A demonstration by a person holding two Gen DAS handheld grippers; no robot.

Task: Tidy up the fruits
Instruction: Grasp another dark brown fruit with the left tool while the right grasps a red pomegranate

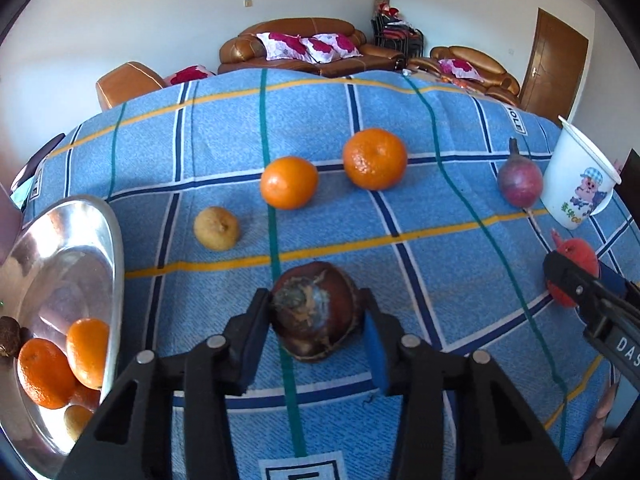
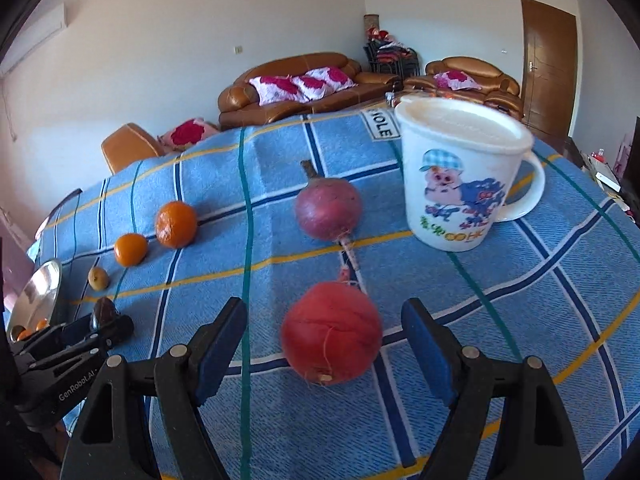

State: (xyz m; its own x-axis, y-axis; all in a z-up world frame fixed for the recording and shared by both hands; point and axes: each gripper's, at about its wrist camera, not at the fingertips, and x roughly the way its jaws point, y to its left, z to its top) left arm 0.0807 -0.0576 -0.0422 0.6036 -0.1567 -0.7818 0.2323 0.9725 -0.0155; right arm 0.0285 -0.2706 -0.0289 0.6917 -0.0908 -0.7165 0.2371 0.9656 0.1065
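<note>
My left gripper is shut on a dark brown fruit that rests on the blue checked cloth. Beyond it lie two oranges and a small yellow fruit. A silver plate at the left holds several oranges. My right gripper is open, with its jaws on either side of a red radish and not touching it. A purple radish lies behind it.
A white cartoon mug stands at the right, beside the purple radish. Brown sofas stand beyond the table's far edge. A wooden door is at the back right.
</note>
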